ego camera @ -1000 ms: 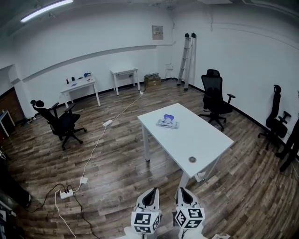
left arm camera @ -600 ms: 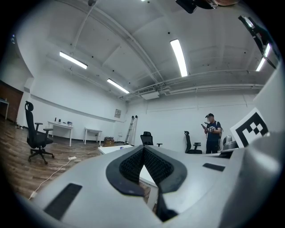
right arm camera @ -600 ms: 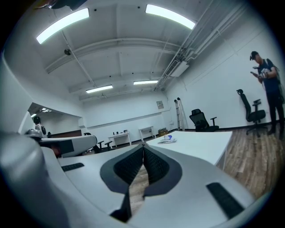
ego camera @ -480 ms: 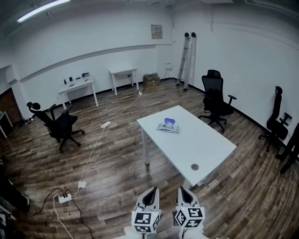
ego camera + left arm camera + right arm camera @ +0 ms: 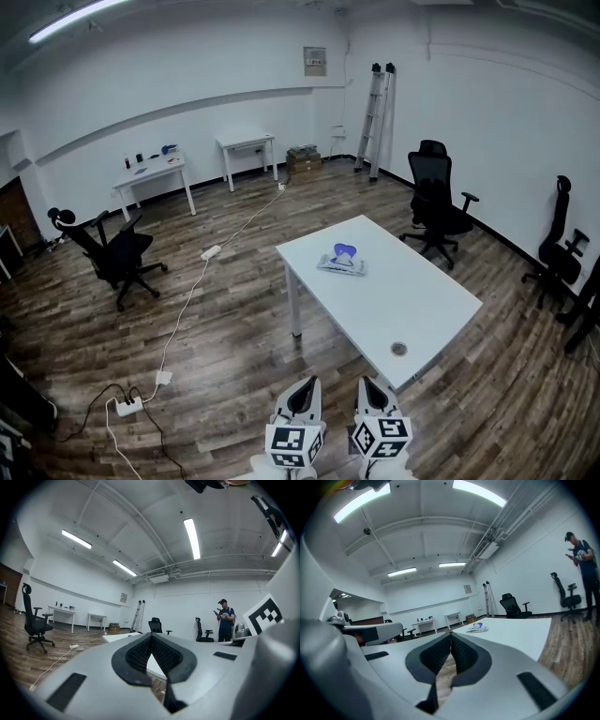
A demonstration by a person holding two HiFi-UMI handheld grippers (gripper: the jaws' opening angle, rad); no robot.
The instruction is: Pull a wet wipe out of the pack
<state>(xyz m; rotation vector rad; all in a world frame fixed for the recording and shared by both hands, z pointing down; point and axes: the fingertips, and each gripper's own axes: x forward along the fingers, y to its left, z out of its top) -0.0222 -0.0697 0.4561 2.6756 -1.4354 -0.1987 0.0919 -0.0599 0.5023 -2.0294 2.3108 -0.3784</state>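
Well ahead on the far end of the long white table [image 5: 422, 309], a flat blue-and-white wipe pack [image 5: 340, 261] is faced by the left gripper [image 5: 302, 389] and right gripper [image 5: 372, 389] — both closed tight, empty.

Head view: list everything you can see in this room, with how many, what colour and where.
white rectangular table: one, white, middle of the room
flat wet wipe pack with a blue top: one, pale and blue, far end of the table
black swivel office chairs: three, black, one at left, two at right
small white desks: two, white, along the far wall
silver folding ladder: one, silver, leaning in the far corner
white power strips on cables: at least two, white, wooden floor at left
left claw: one, white with black pads, bottom edge, shut, empty
right claw: one, white with black pads, beside it, shut, empty
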